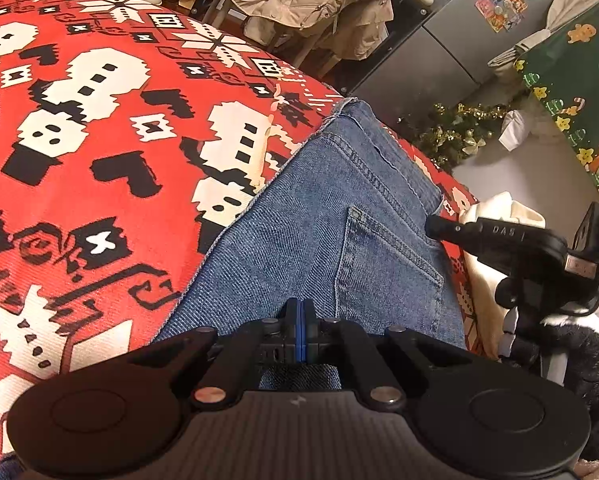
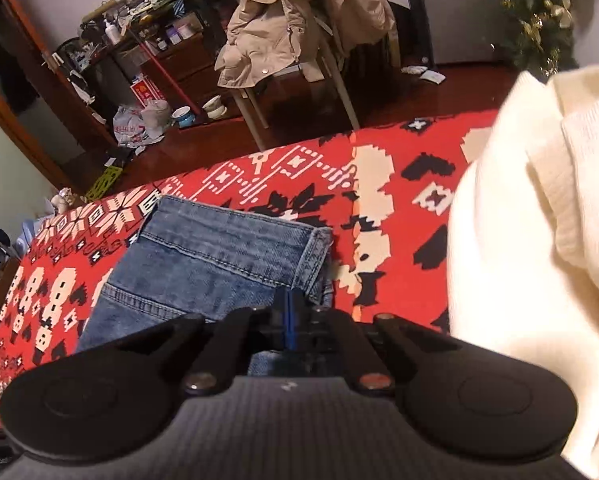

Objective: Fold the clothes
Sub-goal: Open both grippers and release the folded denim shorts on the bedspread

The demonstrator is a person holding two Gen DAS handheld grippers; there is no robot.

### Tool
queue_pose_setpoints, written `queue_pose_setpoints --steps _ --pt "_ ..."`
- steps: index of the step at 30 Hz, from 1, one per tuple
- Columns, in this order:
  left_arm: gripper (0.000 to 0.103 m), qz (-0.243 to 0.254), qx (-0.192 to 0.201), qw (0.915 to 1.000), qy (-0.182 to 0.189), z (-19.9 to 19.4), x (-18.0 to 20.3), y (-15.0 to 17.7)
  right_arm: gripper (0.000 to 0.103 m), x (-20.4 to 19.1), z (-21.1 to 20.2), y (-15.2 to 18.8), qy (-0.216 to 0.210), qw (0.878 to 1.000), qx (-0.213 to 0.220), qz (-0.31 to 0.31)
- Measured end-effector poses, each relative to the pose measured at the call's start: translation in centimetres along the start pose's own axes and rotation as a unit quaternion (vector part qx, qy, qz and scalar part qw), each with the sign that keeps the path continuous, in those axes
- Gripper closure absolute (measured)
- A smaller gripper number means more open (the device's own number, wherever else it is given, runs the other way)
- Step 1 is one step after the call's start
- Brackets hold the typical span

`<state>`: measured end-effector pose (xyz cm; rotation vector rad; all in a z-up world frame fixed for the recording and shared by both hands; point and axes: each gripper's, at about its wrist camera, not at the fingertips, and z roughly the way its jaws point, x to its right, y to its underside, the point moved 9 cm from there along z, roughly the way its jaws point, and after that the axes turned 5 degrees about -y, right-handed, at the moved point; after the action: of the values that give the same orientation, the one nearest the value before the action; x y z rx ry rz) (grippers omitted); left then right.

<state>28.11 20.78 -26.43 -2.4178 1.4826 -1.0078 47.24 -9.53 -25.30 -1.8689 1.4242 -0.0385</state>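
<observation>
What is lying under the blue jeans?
The jeans lie on a red patterned blanket, which shows around them. What is beneath the blanket is covered and cannot be seen.

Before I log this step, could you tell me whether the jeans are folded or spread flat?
Folded: the jeans lie doubled on the red blanket, the layered edge showing at the corner.

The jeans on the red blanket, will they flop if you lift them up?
Probably yes: the jeans lie flat in folded layers, so lifted edges would likely droop. The thick denim and heavy seams suggest some weight. The woven weave looks grippy, not slippery.
</observation>
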Motion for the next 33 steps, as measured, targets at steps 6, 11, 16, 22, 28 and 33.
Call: queue_pose_setpoints --steps 6,11,16,22,28,33 --pt "0.1 0.004 -0.001 1.0 0.0 0.0 0.1 -0.1 0.103 -0.5 -0.3 -0.3 0.022 0.999 -0.003 -0.041" --pt "0.099 0.007 -0.001 1.0 -0.002 0.0 0.1 0.0 0.093 -1.1 -2.2 -1.7 0.034 0.999 0.029 -0.026" --pt "0.099 0.005 -0.002 1.0 0.0 0.0 0.0 -0.1 0.093 -4.7 -1.3 -1.8 0.004 0.998 0.003 -0.066" --pt "0.099 0.015 0.0 0.9999 -0.004 -0.1 0.3 0.0 0.103 -5.0 2.5 -1.4 0.024 0.996 -0.032 -0.075" --pt "0.099 0.02 0.001 0.9998 -0.002 0.0 0.2 0.1 0.092 -4.8 1.8 -3.0 0.041 0.997 -0.003 -0.069" --pt "0.1 0.032 -0.004 0.9994 -0.014 -0.1 0.6 -0.1 0.086 -4.7 -2.8 -3.6 0.011 0.999 0.033 -0.034"
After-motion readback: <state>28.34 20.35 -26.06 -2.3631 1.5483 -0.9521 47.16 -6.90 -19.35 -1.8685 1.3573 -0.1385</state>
